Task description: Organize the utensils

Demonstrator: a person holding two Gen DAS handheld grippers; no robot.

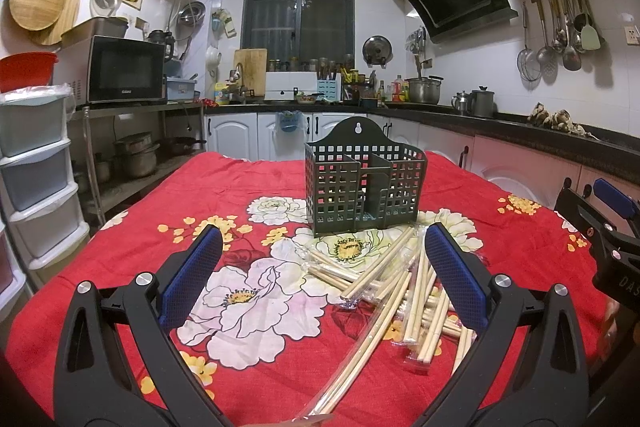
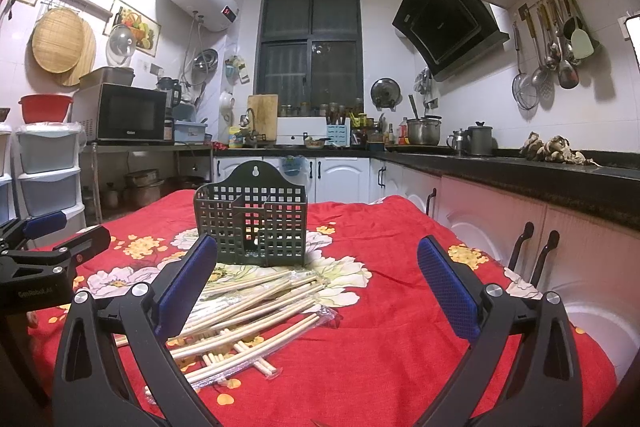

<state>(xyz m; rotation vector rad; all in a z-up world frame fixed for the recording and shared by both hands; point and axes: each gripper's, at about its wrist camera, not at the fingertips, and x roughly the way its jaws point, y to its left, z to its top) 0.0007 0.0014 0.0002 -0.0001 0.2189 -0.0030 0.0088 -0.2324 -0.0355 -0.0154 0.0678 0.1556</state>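
A dark green slotted utensil holder (image 1: 362,183) stands upright on the red floral tablecloth (image 1: 248,195); it also shows in the right wrist view (image 2: 250,221). A pile of wooden chopsticks in clear wrappers (image 1: 404,291) lies in front of it, also in the right wrist view (image 2: 248,319). My left gripper (image 1: 324,255) is open and empty, above the cloth just left of the pile. My right gripper (image 2: 318,265) is open and empty, to the right of the pile. The right gripper also shows at the left wrist view's right edge (image 1: 600,223).
A black counter (image 2: 520,167) with white cabinets runs along the right and back. A pot (image 2: 424,131) and kettles stand on it. A microwave (image 1: 124,71) on a metal rack and plastic drawers (image 1: 36,163) stand at the left.
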